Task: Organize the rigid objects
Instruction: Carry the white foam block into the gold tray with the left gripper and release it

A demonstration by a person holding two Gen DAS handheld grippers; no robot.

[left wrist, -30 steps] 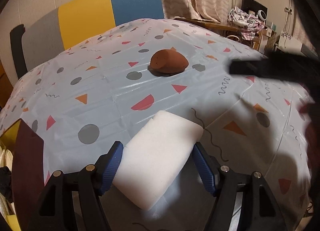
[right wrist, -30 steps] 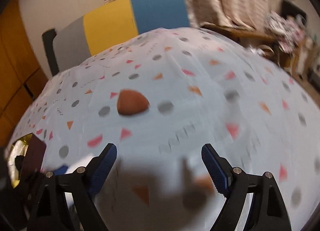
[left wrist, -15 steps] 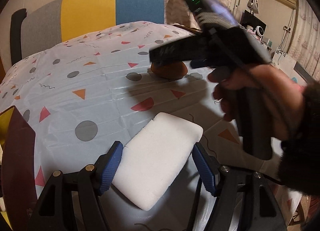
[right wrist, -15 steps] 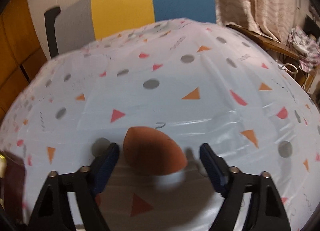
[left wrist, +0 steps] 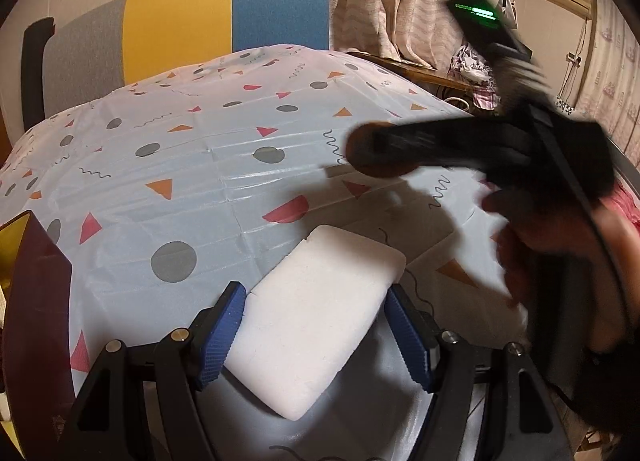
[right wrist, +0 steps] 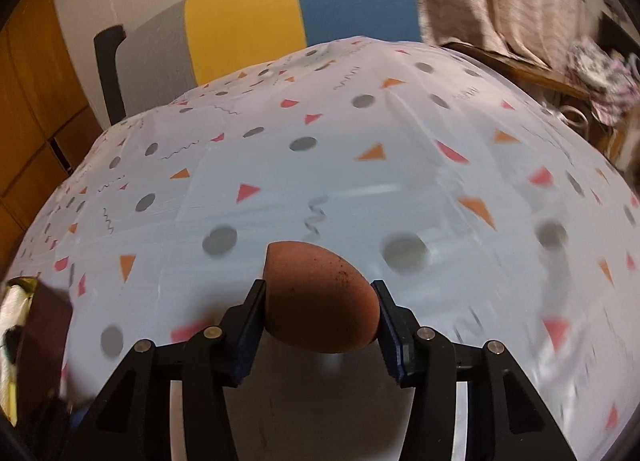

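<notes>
Since the earlier frame the right gripper [right wrist: 320,315] has reached the brown egg-shaped sponge [right wrist: 320,301] and its jaws have just been closing; both pads now appear to press its smooth, speckled sides. Beyond it the glossy patterned worktop [right wrist: 360,189] lies open to its far edge. Left gripper [left wrist: 316,337] stands partly open around the white, matte rectangular foam block [left wrist: 316,317], pads apparently touching its long edges.
</notes>
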